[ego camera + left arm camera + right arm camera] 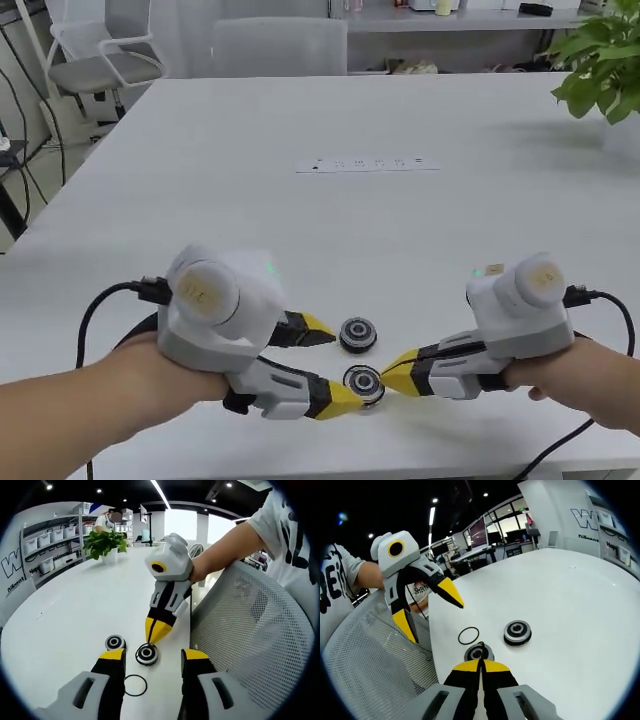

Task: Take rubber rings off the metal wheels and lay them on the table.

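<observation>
Two metal wheels lie near the white table's front edge. The far wheel (357,334) (115,642) (517,632) lies alone. The near wheel (362,381) (147,654) (478,653) has a thin black rubber ring (136,656) hanging loose around its rim. My right gripper (385,375) (150,639) (480,662) is shut, its tips pinching that ring at the wheel's edge. My left gripper (348,367) (154,656) (436,621) is open, its jaws either side of the near wheel without touching it. A loose rubber ring (135,685) (468,635) lies flat on the table close by.
A flush socket strip (367,164) sits mid-table. A green plant (605,65) stands at the far right corner. A mesh chair back (240,630) is against the table's front edge (420,462). More chairs (100,50) stand beyond the table.
</observation>
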`<action>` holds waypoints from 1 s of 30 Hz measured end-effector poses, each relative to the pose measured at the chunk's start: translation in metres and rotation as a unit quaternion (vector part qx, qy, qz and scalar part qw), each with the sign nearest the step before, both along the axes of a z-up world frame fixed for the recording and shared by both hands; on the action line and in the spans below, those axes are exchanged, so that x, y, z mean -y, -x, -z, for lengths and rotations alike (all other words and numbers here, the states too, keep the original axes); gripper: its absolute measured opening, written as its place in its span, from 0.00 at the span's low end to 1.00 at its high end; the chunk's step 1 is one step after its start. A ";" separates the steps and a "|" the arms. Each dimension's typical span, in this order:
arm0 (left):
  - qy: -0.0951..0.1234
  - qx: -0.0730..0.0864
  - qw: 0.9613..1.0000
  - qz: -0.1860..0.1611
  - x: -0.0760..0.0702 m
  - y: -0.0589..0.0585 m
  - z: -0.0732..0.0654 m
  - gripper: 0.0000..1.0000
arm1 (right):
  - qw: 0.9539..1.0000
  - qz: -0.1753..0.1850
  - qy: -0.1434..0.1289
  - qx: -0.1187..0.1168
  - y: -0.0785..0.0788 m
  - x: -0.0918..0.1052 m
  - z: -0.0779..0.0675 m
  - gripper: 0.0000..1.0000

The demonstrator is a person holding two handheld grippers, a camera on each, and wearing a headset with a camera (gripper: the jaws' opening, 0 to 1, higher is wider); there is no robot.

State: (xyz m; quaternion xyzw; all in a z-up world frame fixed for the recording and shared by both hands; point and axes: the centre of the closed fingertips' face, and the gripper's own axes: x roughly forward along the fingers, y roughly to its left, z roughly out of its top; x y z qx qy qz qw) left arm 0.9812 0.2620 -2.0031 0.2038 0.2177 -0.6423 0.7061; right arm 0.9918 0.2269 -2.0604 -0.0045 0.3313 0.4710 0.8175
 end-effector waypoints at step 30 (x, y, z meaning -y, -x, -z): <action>0.018 0.012 0.997 -0.071 -0.071 -0.015 -0.020 0.64 | 0.999 -0.038 -0.026 -0.005 0.005 -0.031 -0.021 0.00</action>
